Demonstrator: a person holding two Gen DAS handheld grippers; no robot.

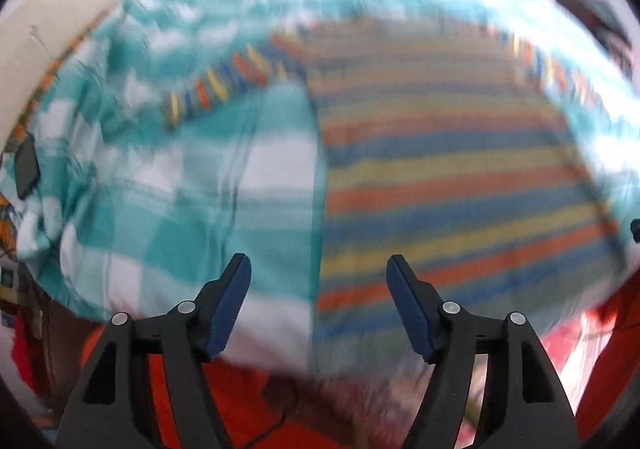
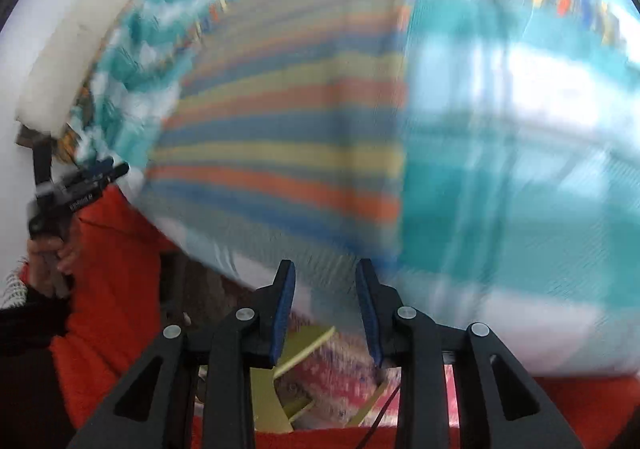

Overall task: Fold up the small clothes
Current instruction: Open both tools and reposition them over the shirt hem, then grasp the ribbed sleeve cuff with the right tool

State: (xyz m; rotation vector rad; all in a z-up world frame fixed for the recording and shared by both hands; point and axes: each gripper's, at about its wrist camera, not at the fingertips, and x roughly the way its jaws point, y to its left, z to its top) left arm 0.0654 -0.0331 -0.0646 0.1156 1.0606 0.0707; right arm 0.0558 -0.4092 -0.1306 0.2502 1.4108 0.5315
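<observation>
Both views motion-blurred. Striped cloth [image 1: 440, 169] lies flat on teal-and-white checked sheet [image 1: 180, 177], near bed's front edge; fringe of coloured stripes at its far end. Left gripper [image 1: 318, 289] above cloth's near edge, jaws wide, nothing between them. Right gripper [image 2: 325, 301] over same near edge, jaws narrow gap, no cloth visibly pinched. Orange garment [image 2: 116, 289] on person below bed edge.
</observation>
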